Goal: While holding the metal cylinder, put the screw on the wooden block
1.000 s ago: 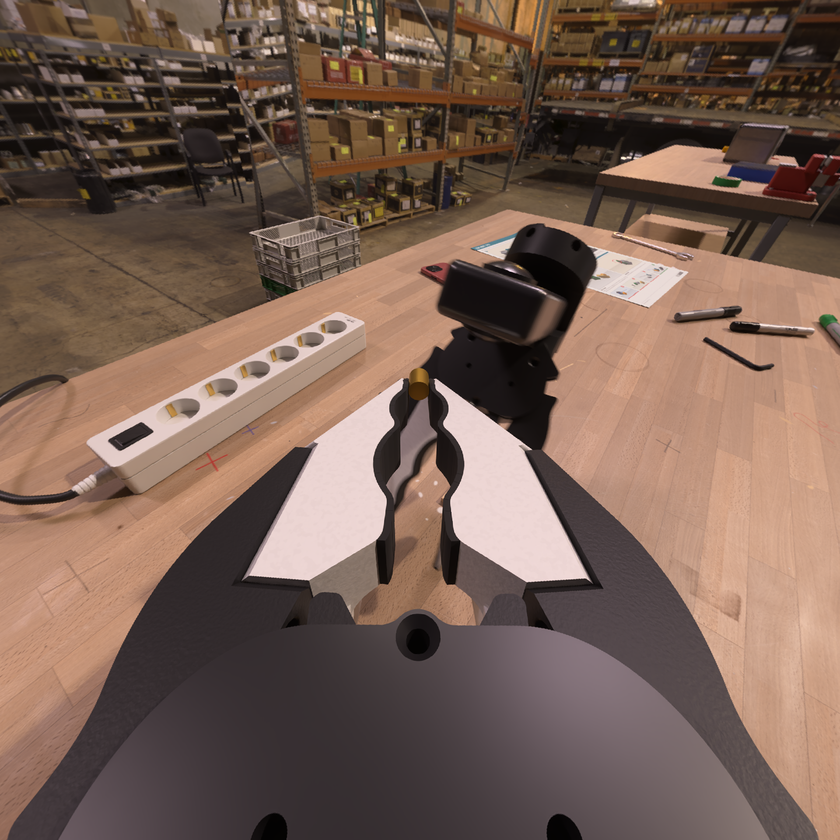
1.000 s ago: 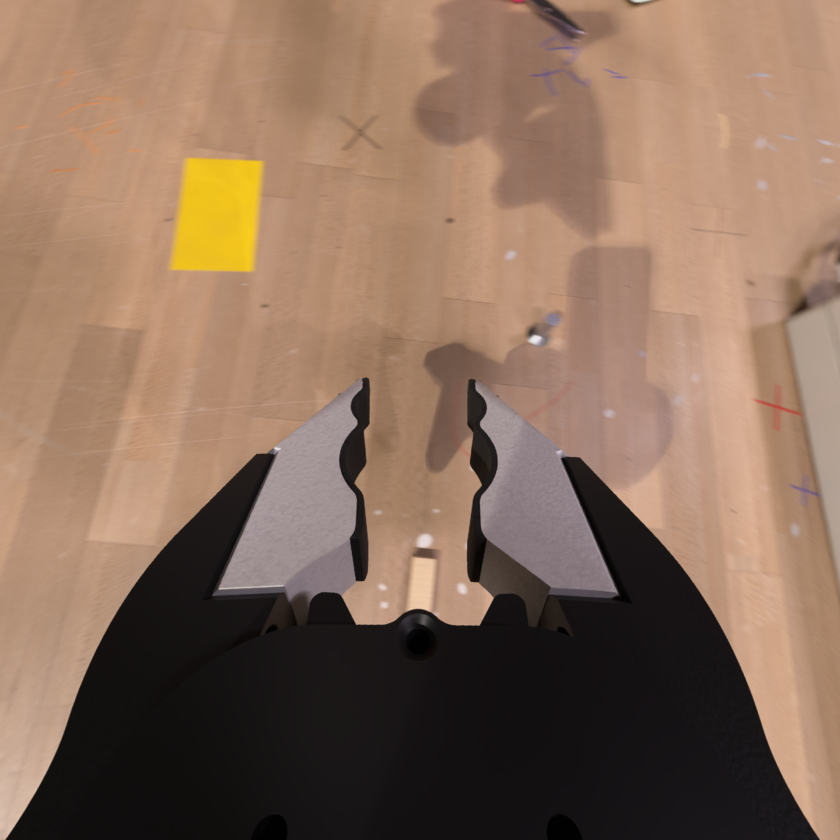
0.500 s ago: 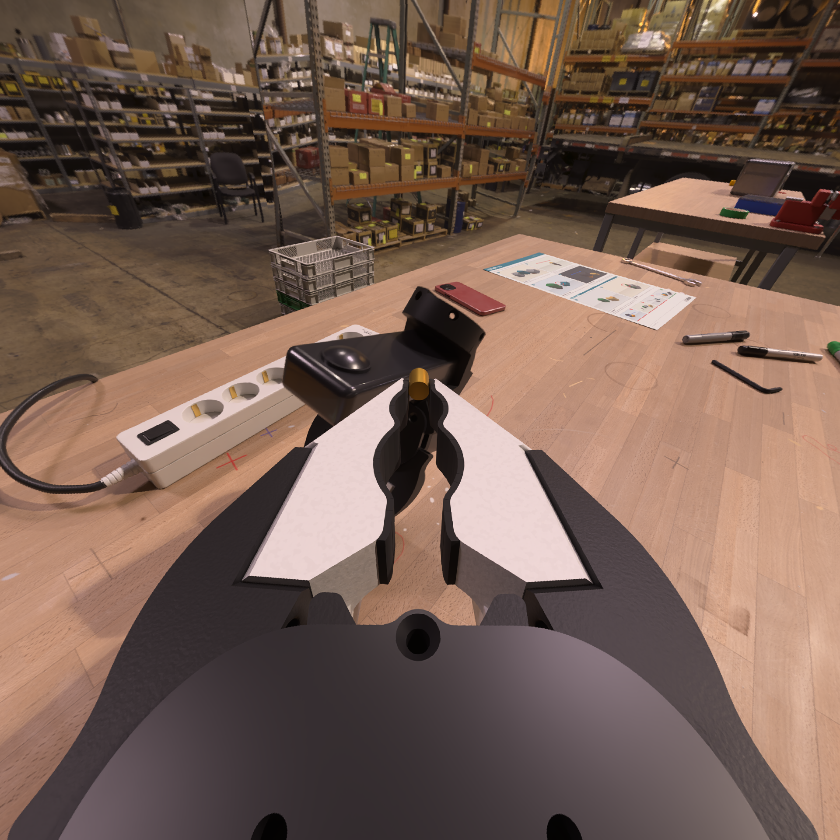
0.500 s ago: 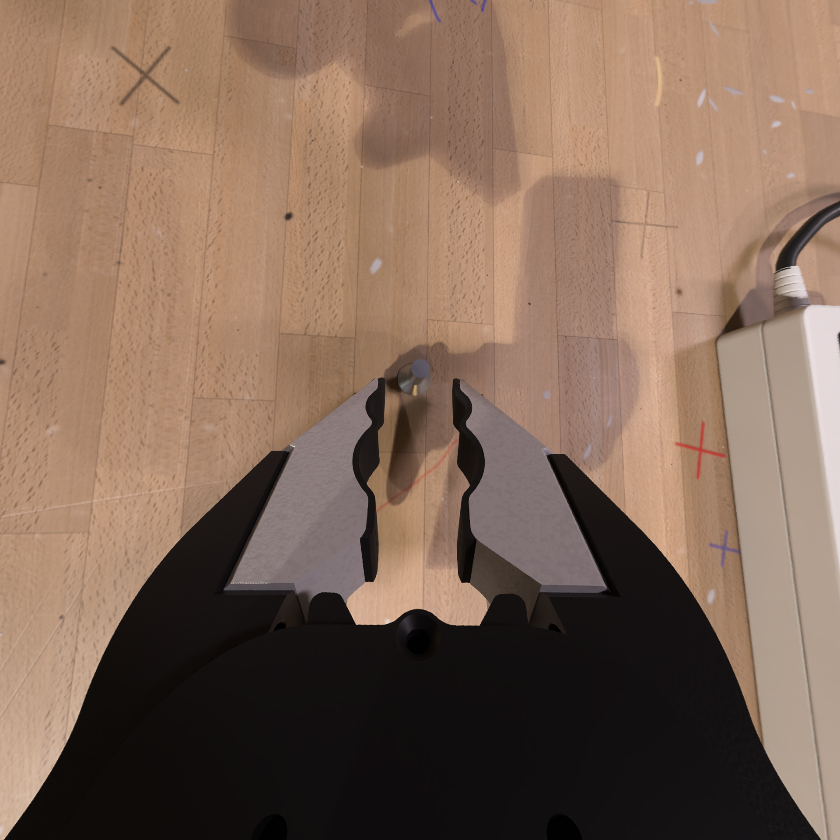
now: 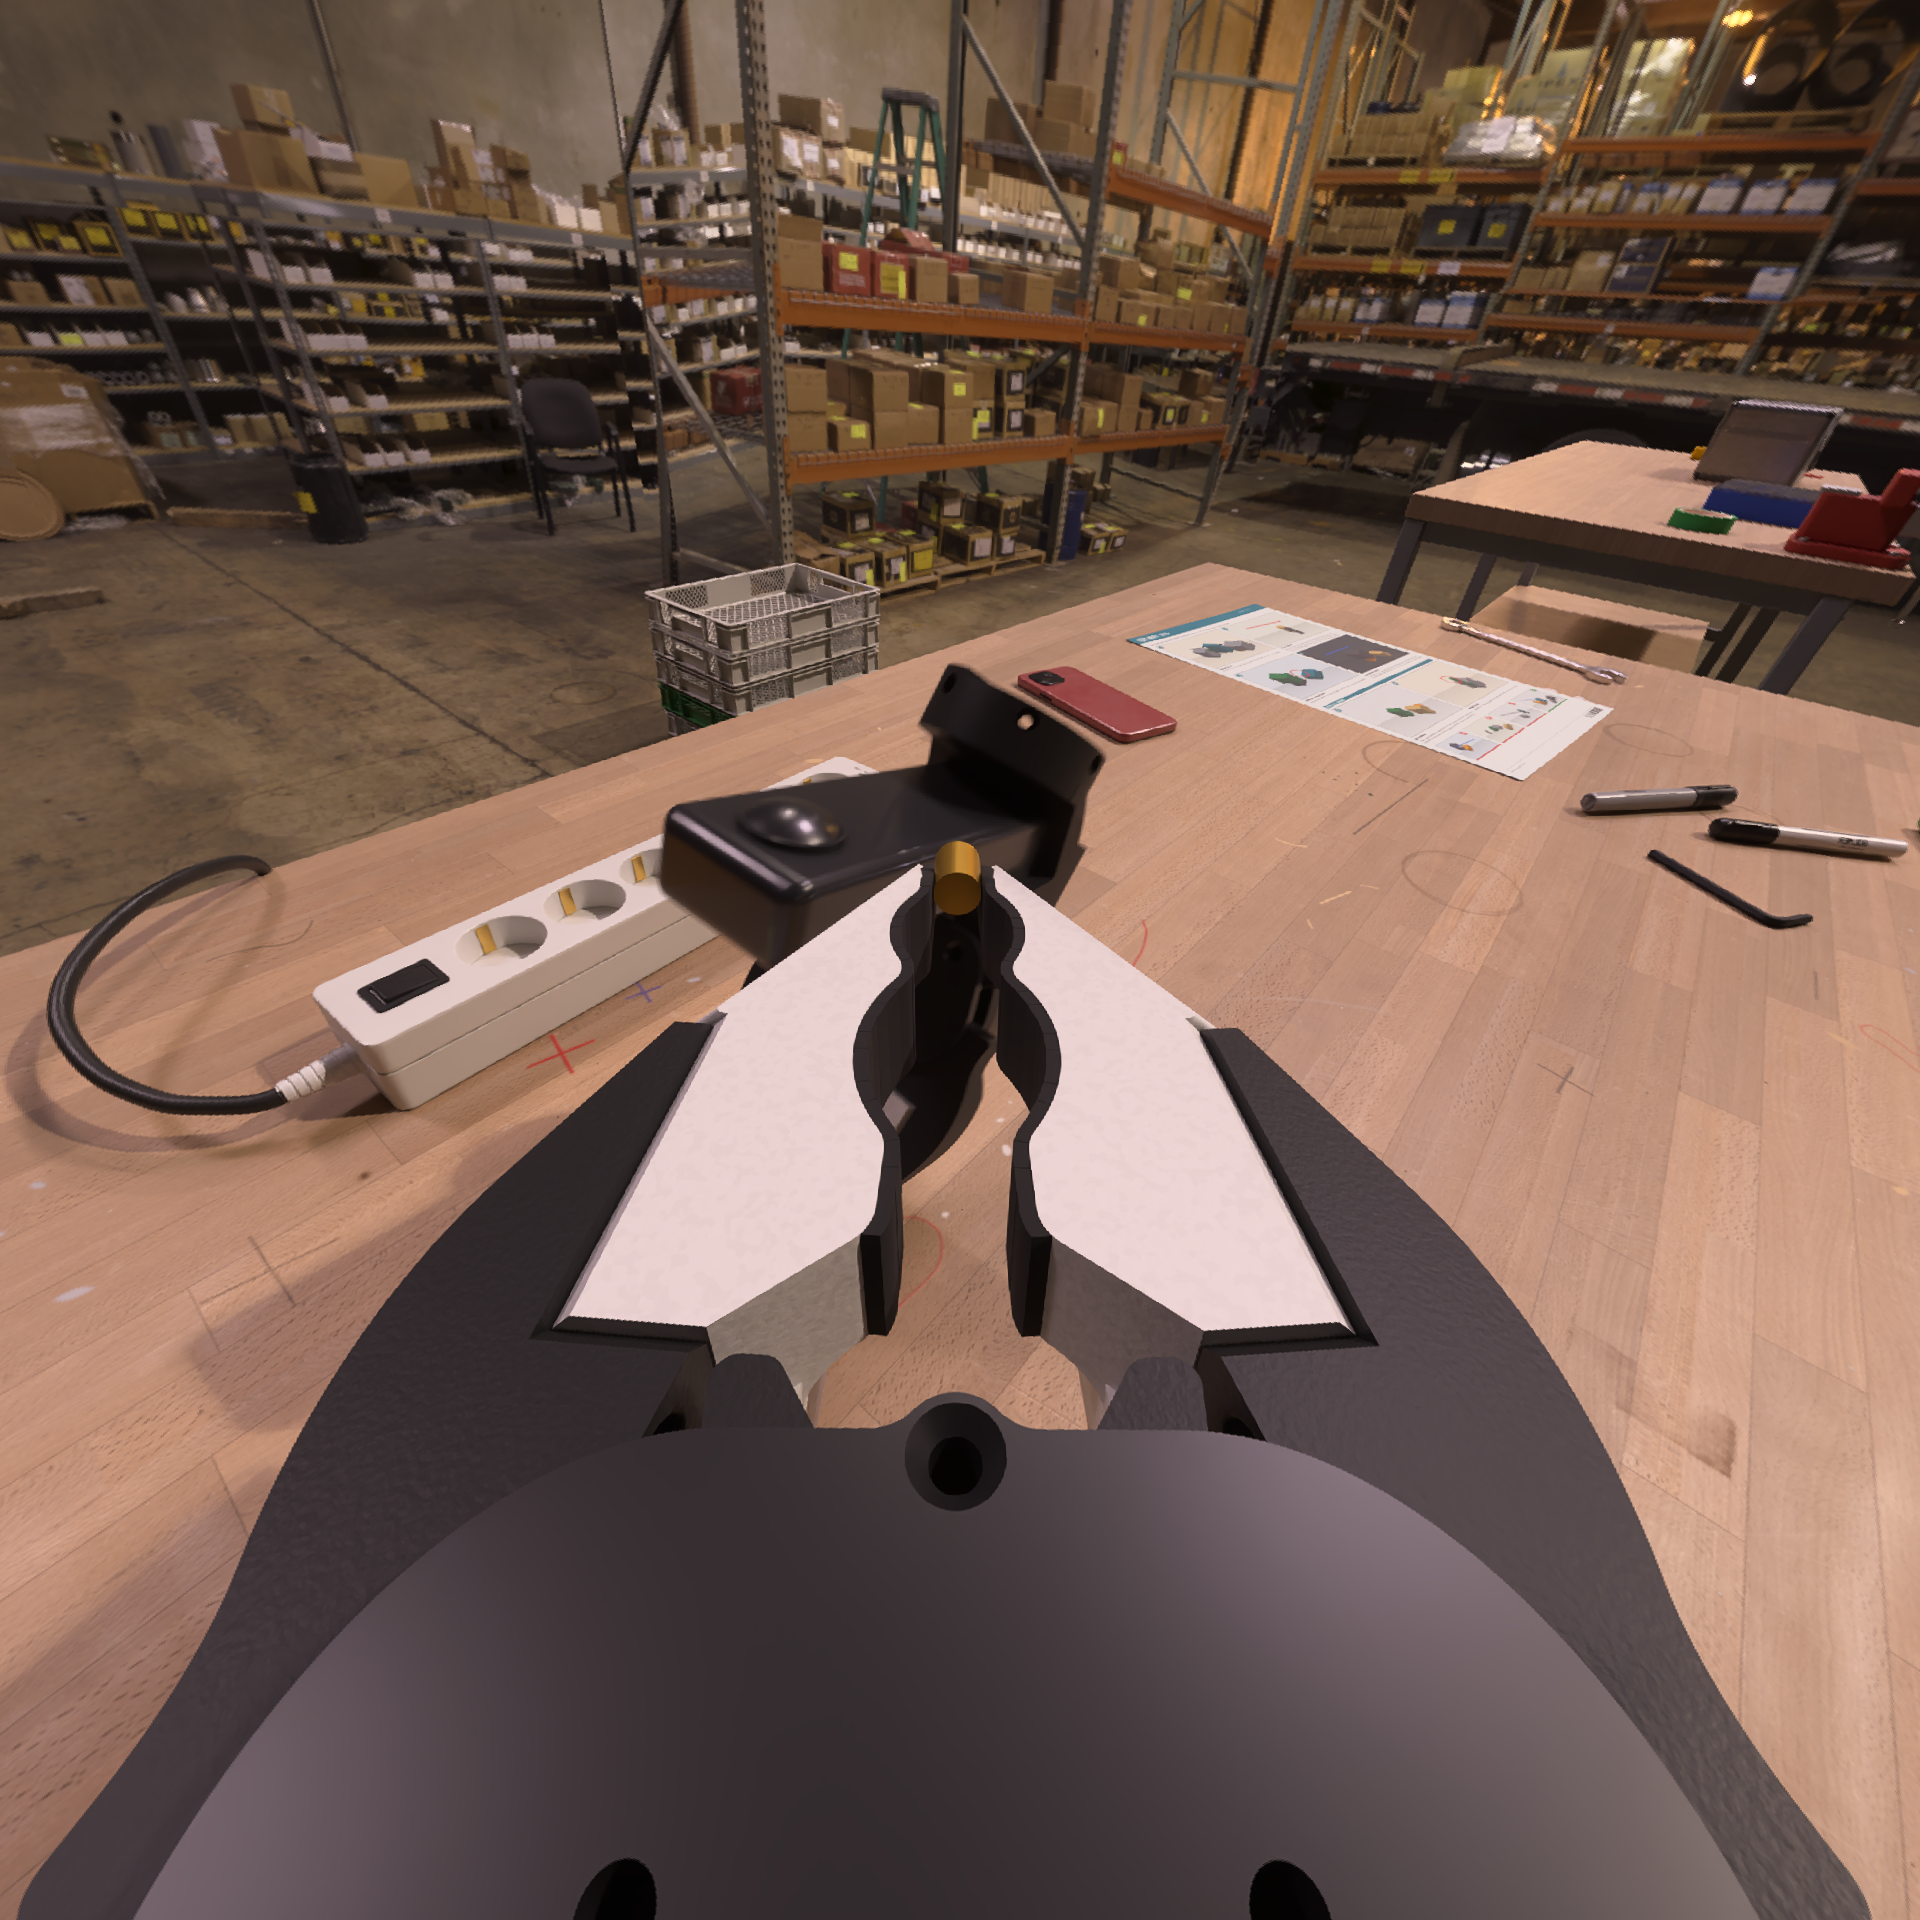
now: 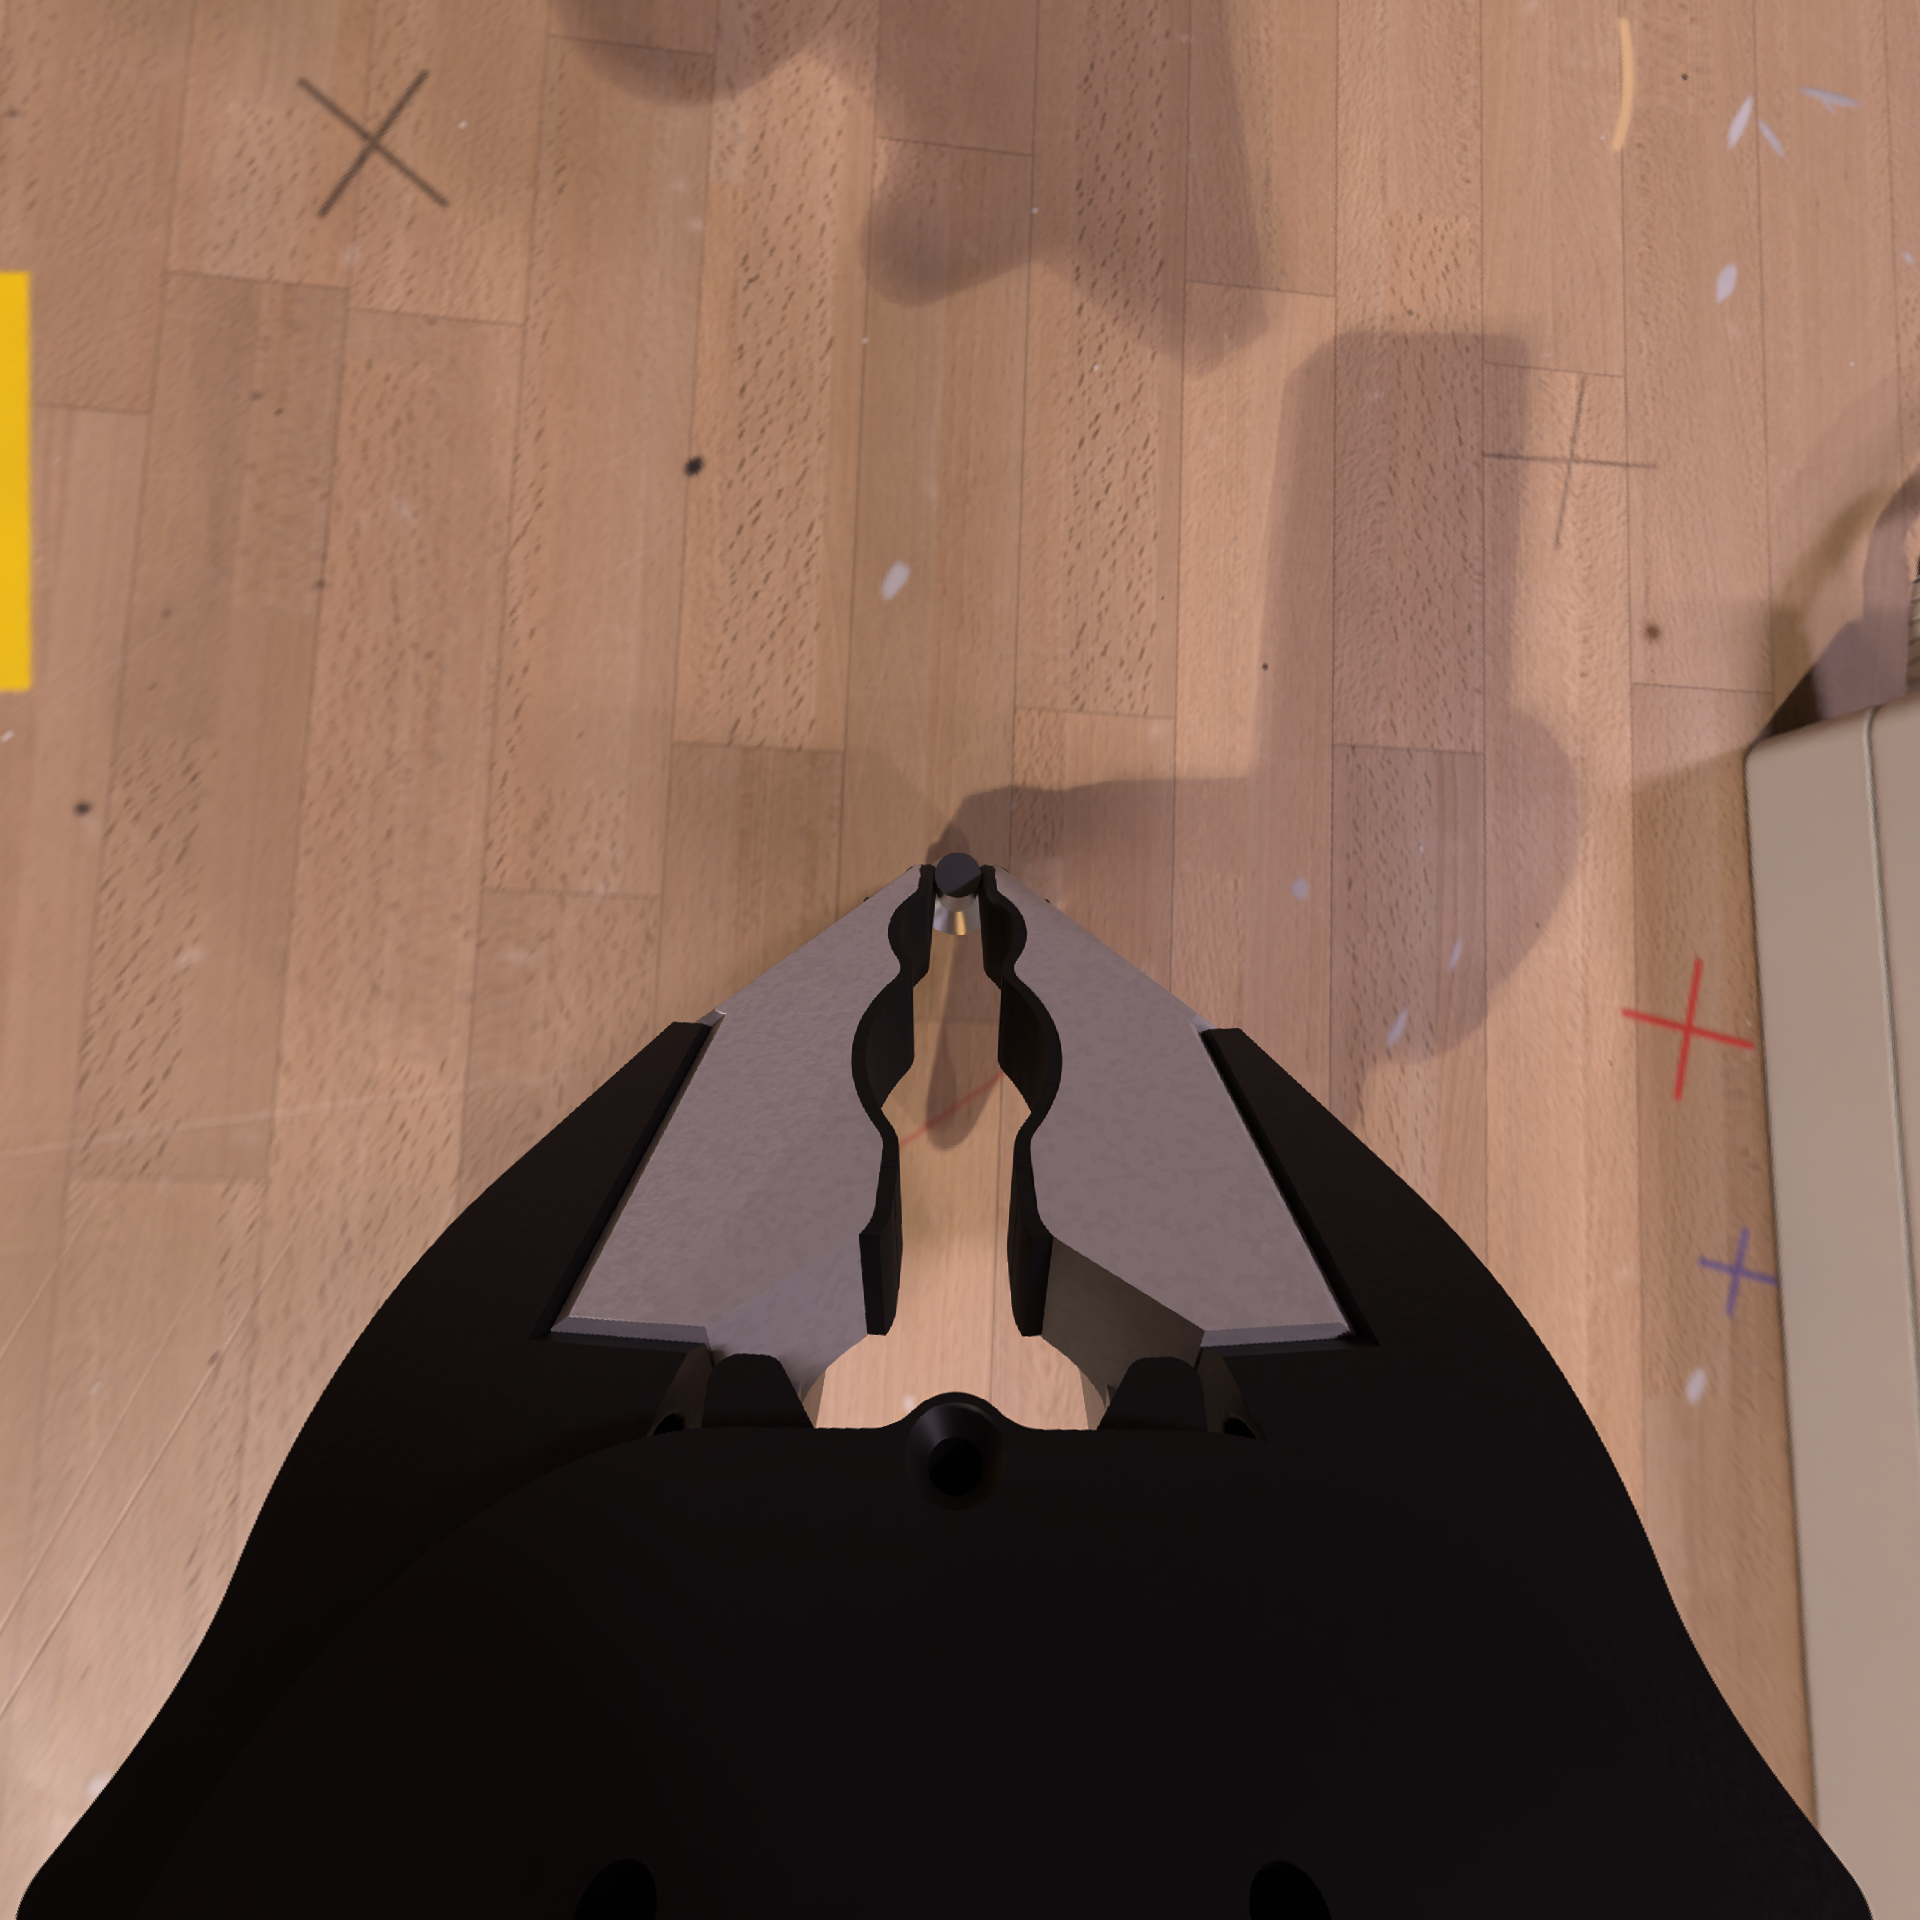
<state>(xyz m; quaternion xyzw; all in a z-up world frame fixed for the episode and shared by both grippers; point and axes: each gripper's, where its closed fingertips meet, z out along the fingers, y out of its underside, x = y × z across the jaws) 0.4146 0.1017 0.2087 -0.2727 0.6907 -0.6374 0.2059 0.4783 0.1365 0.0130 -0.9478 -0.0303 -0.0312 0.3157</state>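
The bench (image 6: 582, 644) is pale wood in jointed strips, matt, with visible grain and pen marks. The metal cylinder (image 5: 957, 879) looks like brass with a satin sheen. The screw (image 6: 955, 875) shows a dull grey metal head. Each hand-held gripper (image 5: 957, 904) has matt, finely textured black plastic and pale, grainy finger plates. The power strip (image 5: 499, 971) is smooth cream plastic.

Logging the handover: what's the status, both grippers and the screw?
Left gripper shut on metal cylinder. Right gripper shut on screw at the table. Wooden block not in view. Nothing in the way.
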